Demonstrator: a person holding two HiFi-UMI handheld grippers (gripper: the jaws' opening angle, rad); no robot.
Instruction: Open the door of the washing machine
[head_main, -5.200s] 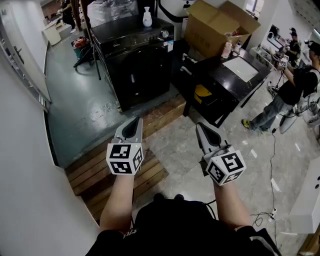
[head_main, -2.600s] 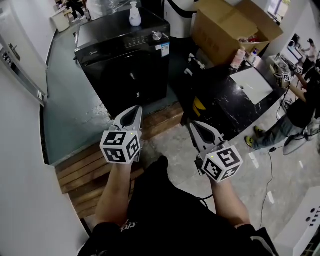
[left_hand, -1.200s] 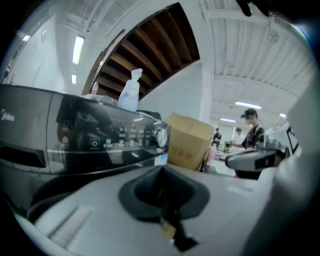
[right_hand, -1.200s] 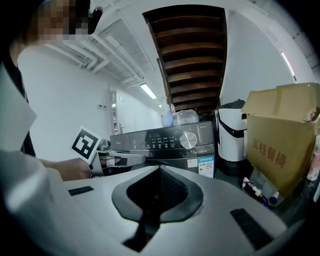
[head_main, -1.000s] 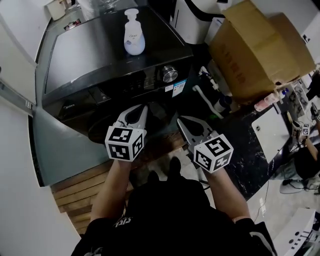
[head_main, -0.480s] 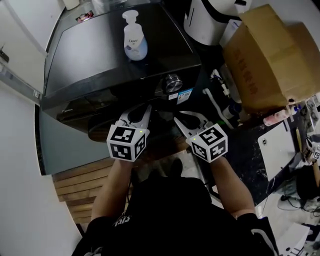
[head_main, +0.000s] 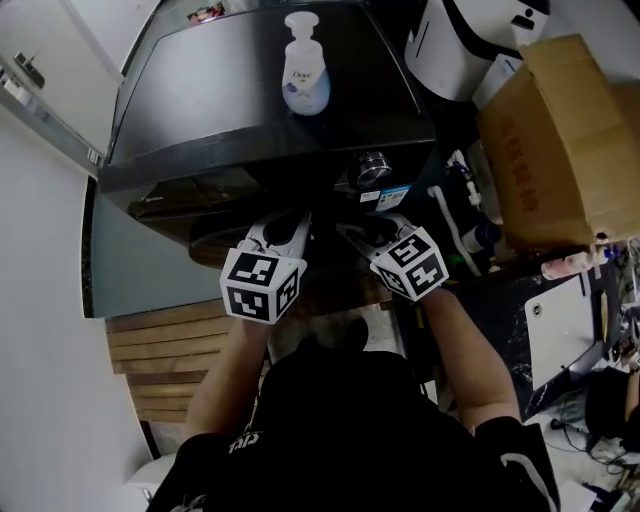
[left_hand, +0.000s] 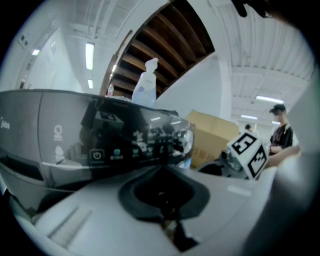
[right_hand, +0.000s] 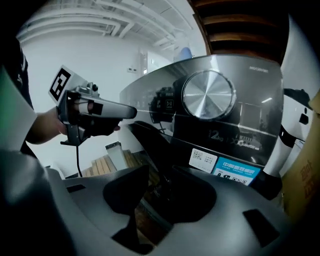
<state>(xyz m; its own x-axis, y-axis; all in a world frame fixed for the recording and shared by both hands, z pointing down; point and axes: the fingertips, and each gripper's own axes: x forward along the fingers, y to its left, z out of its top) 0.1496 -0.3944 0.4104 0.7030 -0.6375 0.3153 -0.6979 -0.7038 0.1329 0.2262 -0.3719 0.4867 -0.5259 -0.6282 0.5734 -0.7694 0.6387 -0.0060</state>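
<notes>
Mid-frame, the right gripper is set, jaws parted, astride the curved door rim of the glossy black washing machine, seemingly for pulling. The left gripper is pinched together, empty.

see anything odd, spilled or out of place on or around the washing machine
Nothing looks spilled or damaged. The one thing that stands out is a white pump bottle standing upright on top of the washing machine, right of centre. It is loose there, so it might get jostled when the door is worked.
</notes>
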